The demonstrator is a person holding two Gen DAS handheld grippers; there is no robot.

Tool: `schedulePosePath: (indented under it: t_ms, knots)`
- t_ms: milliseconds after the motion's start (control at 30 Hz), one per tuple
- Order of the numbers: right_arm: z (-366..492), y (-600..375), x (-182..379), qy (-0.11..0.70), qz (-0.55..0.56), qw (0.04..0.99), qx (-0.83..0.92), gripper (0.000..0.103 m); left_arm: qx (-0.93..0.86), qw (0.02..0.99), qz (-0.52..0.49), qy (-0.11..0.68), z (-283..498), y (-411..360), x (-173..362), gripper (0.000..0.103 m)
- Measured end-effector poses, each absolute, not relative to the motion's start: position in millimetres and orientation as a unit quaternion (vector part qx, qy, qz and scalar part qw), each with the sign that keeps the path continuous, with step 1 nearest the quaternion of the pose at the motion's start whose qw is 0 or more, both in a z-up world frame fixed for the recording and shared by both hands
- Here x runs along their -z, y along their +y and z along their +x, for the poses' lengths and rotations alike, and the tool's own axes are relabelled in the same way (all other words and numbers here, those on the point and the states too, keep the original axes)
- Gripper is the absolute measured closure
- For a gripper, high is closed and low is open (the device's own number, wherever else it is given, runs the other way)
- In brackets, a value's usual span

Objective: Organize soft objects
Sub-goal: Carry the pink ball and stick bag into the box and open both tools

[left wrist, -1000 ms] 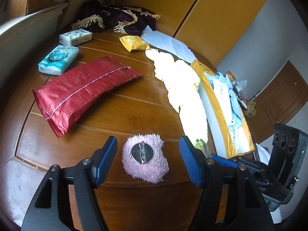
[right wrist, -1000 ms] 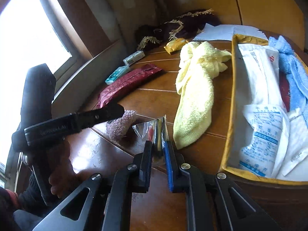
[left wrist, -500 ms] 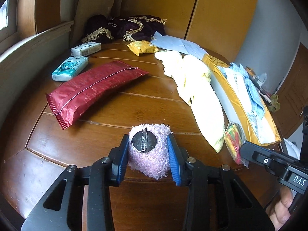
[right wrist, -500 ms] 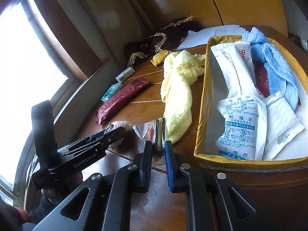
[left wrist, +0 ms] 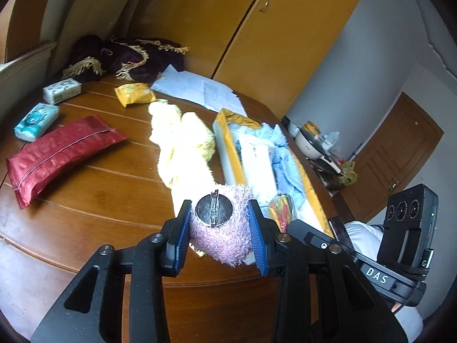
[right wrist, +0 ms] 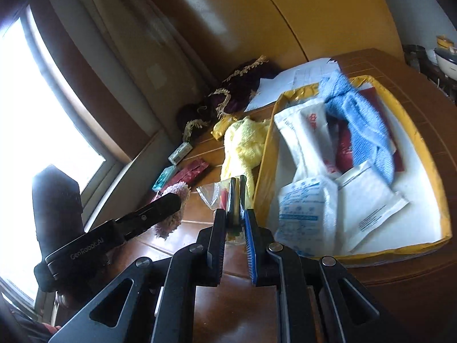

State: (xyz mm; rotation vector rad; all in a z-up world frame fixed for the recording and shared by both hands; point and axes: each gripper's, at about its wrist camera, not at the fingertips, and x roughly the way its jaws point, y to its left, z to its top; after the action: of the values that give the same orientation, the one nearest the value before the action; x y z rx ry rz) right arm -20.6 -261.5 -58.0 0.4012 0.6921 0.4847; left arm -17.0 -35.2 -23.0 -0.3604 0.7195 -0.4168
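Pink plush brooch (left wrist: 225, 228): pinched by left claw (left wrist: 220, 228), raised above desk (left wrist: 94, 177) near yellow box (right wrist: 422, 154) — light, squashy; grip fluff, avoid pin back. Right claw (right wrist: 235, 223) clamps clear packet (right wrist: 212, 193).

Fuzzy pink plush pad (left wrist: 225, 237), metal pin back; glossy wooden table (left wrist: 94, 188)

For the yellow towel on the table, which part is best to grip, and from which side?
Probably the bunched end of the yellow towel, from above: its raised folds give the gripper fingers something to pinch. The box lies close on one side, so lift towards the open table.
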Motion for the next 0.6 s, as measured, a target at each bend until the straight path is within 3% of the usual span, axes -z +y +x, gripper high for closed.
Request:
schedulePosePath:
  t_ms: [267, 600]
  knots:
    - [2, -309, 68, 0.346, 0.211, 0.902, -0.148, 0.089, 0.247, 0.887, -0.172, 0.351, 10, -81, 12, 0.068]
    - [30, -323, 84, 0.369, 0.198, 0.903, -0.097, 0.089, 0.271, 0.861, -0.174, 0.394, 56, -119, 42, 0.067]
